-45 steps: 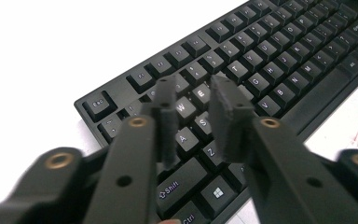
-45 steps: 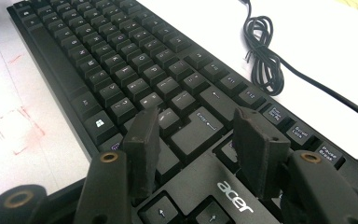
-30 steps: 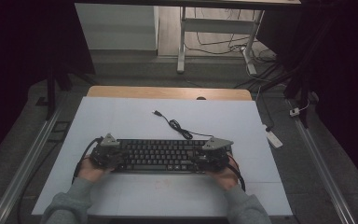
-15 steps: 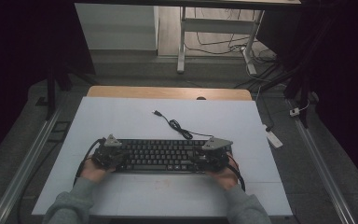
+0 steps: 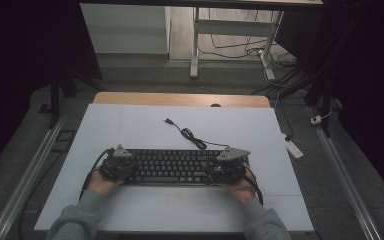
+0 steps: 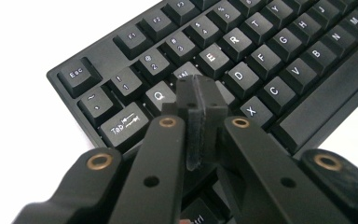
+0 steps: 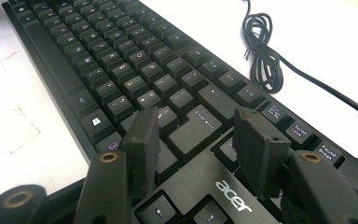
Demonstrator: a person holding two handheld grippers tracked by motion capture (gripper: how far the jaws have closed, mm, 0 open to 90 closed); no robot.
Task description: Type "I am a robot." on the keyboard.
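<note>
Both grippers sit over the keyboard (image 5: 180, 167): the left gripper (image 6: 200, 100), jaws clenched on nothing, hovers near its W key, the right gripper (image 7: 198, 135), jaws apart, by its Enter key, so typing seems barely begun.

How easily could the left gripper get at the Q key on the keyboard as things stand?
Probably easily: the left gripper, fingers shut, hovers over the keyboard just beside the Q key, with nothing between them.
</note>
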